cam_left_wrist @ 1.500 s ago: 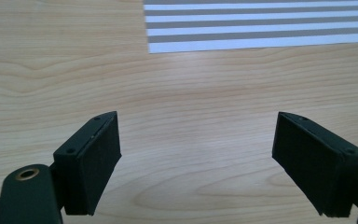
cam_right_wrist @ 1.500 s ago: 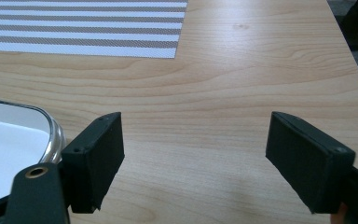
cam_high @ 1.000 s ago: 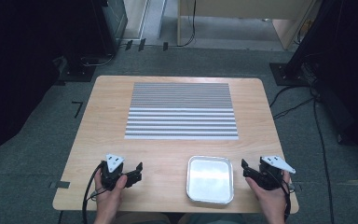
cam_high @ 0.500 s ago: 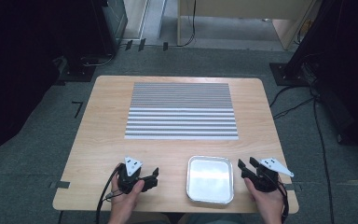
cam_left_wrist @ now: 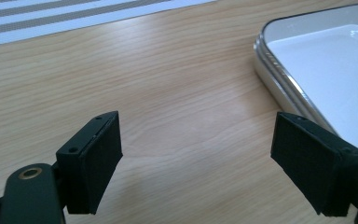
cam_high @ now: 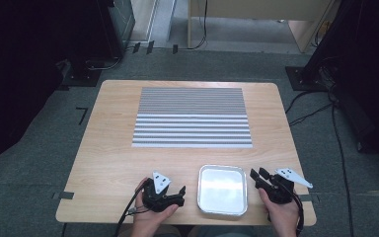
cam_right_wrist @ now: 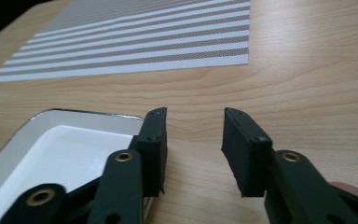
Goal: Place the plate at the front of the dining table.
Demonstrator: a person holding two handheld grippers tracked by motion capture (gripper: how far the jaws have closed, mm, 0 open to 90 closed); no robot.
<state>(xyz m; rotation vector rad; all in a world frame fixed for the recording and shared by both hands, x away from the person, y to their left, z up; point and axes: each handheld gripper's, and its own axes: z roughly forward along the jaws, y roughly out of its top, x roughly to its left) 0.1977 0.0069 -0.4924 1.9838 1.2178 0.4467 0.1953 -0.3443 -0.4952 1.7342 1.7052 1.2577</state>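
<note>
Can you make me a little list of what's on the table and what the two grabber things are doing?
table: light wood table
tray: white metal tray, empty, near the front edge, between the two hands
mat: grey and white striped mat, flat, farther back
left hand-held gripper: jaws wide apart, nothing between them, beside the tray's left side
right hand-held gripper: jaws have just been closing, a gap remains, nothing between them, beside the tray's right side
</note>
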